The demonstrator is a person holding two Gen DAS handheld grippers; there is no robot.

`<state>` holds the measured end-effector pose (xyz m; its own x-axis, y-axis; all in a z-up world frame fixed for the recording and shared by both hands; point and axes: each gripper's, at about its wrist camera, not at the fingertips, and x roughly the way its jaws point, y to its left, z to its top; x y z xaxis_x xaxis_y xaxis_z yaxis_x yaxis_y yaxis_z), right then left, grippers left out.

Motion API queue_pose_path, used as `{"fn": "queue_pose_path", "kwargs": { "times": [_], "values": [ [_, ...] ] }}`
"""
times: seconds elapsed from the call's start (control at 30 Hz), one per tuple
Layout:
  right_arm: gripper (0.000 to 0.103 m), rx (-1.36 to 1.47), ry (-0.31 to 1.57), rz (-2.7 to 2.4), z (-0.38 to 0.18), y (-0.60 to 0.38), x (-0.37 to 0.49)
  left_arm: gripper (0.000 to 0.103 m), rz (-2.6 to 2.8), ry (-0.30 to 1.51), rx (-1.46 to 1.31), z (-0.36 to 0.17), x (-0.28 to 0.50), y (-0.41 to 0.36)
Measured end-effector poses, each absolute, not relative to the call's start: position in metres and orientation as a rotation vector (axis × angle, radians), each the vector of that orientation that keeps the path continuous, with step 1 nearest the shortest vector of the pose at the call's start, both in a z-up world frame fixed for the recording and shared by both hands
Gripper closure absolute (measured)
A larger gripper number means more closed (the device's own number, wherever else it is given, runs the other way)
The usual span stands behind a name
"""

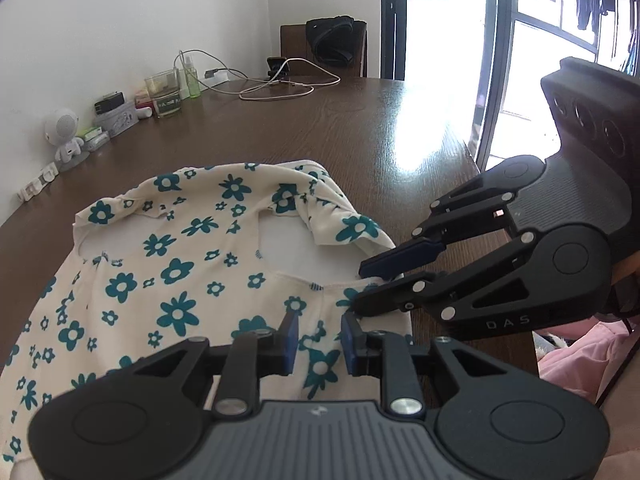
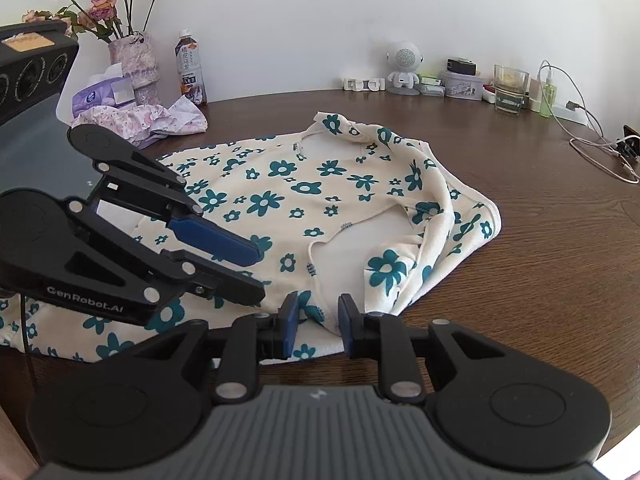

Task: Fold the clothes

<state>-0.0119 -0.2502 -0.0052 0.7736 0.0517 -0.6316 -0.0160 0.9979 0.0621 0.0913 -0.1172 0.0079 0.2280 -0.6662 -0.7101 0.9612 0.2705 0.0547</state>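
A cream garment (image 1: 176, 272) (image 2: 280, 200) printed with teal flowers lies spread on the brown wooden table (image 1: 320, 128) (image 2: 540, 280). Its neckline faces up, and one side is folded over in a bunched ridge (image 2: 436, 208). My left gripper (image 1: 320, 340) (image 2: 258, 276) hovers open over the cloth near the neck edge. My right gripper (image 2: 318, 328) (image 1: 360, 286) is open too, with the garment's near edge lying between its blue fingertips (image 2: 290, 326). The two grippers sit close together, nearly at right angles.
Along the wall stand a vase of dried roses (image 2: 132, 60), a tissue pack (image 2: 102, 96), a drink bottle (image 2: 190, 68), a crumpled pink cloth (image 2: 148, 120), a white robot figure (image 2: 402, 64), a glass (image 1: 164, 94) and charging cables (image 1: 280, 88). A chair (image 1: 324, 48) and the table edge (image 1: 480, 168) lie far right.
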Motion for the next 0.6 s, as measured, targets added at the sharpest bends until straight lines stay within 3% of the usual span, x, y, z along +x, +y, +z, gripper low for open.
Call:
{"fn": "queue_pose_path", "kwargs": {
  "times": [0.3, 0.47, 0.6],
  "values": [
    [0.082, 0.044, 0.648, 0.015, -0.009, -0.245, -0.018, 0.078, -1.194, 0.618, 0.477, -0.001, 0.092, -0.109],
    [0.080, 0.043, 0.637, 0.007, -0.010, -0.244, -0.019, 0.066, -1.170, 0.607, 0.463, -0.002, 0.093, -0.106],
    [0.080, 0.039, 0.634, 0.002, -0.010, -0.242, -0.020, 0.064, -1.163, 0.598, 0.464, -0.002, 0.093, -0.105]
  ]
}}
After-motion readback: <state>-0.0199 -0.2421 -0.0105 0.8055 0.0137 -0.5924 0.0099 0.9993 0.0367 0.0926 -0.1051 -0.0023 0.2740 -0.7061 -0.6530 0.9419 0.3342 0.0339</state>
